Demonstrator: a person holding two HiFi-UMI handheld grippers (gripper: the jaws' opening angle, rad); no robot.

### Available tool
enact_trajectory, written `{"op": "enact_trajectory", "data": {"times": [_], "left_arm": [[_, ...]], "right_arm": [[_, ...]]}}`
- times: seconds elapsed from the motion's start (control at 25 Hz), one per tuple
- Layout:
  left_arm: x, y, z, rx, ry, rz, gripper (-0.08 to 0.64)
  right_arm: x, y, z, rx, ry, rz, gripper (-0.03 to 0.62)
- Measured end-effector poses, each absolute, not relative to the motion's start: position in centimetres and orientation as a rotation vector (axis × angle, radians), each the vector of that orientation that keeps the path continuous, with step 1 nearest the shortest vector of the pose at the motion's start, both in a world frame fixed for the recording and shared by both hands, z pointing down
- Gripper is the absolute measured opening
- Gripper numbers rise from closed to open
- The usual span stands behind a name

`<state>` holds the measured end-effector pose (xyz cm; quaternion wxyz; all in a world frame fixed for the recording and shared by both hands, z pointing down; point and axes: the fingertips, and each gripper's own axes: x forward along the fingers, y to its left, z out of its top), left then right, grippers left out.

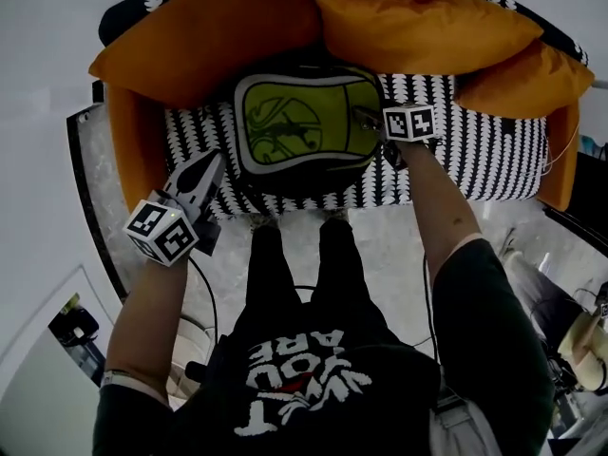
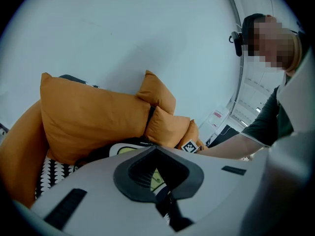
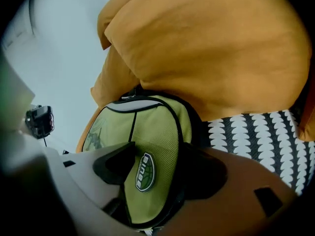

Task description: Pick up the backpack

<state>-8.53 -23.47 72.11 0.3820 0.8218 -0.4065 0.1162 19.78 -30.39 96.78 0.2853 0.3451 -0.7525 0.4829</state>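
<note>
Right gripper point(image 3: 160, 170): jaws wide apart, straddling the edge of the backpack point(image 1: 299, 126), with the mesh pocket between the pads and not clamped. Left gripper point(image 1: 214, 162): jaws look closed and empty, tip just beside the pack's other side. I read this as the pre-grasp step. Next move: right closes on a firm edge or seam, since the soft mesh could slip. The pack is lime green with black trim and an oval badge. It sits on the black-and-white sofa seat point(image 1: 475, 150), with the orange cushions point(image 1: 427, 27) just beyond it.
</note>
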Motion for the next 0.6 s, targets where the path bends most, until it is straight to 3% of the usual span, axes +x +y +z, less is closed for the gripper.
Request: {"op": "enact_trajectory", "data": {"times": [0.16,0.4,0.6], "left_arm": [[-9.8,-23.0,72.2,2.091,-1.032,0.288,0.009],[-10.5,-22.7,72.0,2.075,-1.045,0.281,0.009],[-10.9,-22.8,71.0,2.088,-1.054,0.263,0.009]], "right_arm": [[18.5,-30.3,97.0,0.905,-2.003,1.381,0.274],[17.7,-29.8,94.9,0.88,-2.056,1.549,0.076],[16.5,-28.7,91.7,0.847,-2.151,1.554,0.051]]}}
